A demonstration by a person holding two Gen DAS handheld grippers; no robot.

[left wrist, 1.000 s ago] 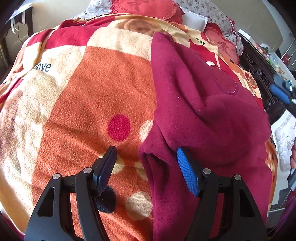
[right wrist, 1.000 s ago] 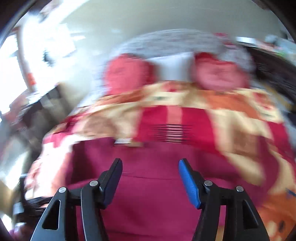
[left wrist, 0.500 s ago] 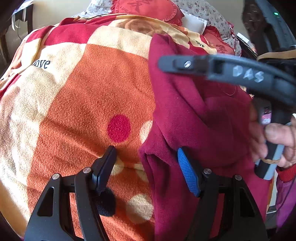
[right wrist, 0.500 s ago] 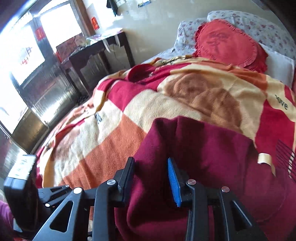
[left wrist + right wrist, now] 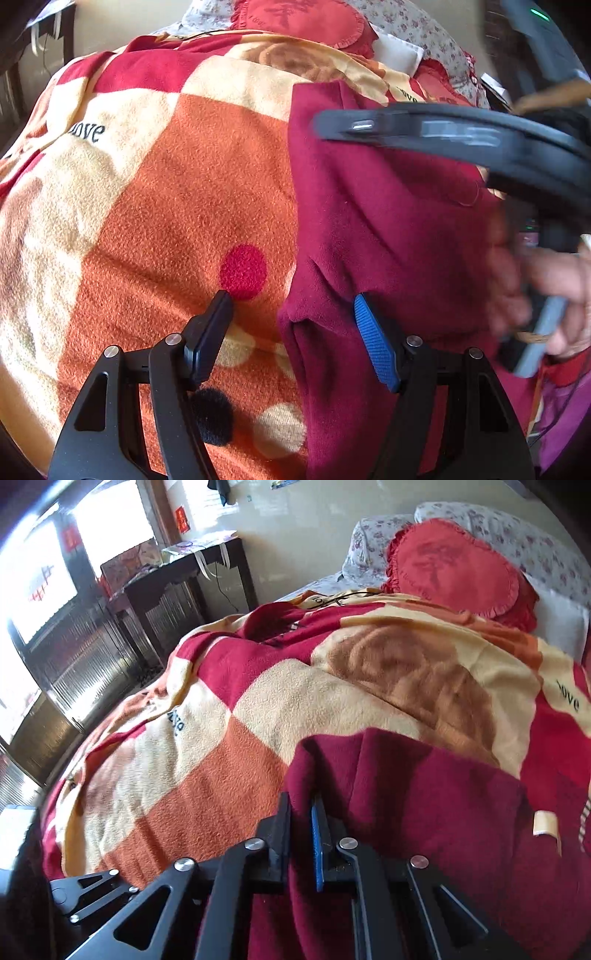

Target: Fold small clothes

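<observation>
A dark maroon fleece garment (image 5: 376, 229) lies on an orange, red and cream blanket (image 5: 166, 206); it also shows in the right wrist view (image 5: 424, 812). My left gripper (image 5: 291, 314) is open, its jaws either side of the garment's near left fold. My right gripper (image 5: 301, 805) is shut on the garment's left edge near its far corner. In the left wrist view the right gripper's black body (image 5: 461, 140) reaches in from the right, held by a hand (image 5: 546, 280).
A red round cushion (image 5: 454, 568) and floral pillows (image 5: 535, 546) lie at the bed's head. A dark wooden side table (image 5: 184, 587) stands by the wall to the left, next to bright windows. The blanket (image 5: 295, 701) covers the bed.
My right gripper came down over the garment's left edge and closed on it. My left gripper has stayed open in the same place.
</observation>
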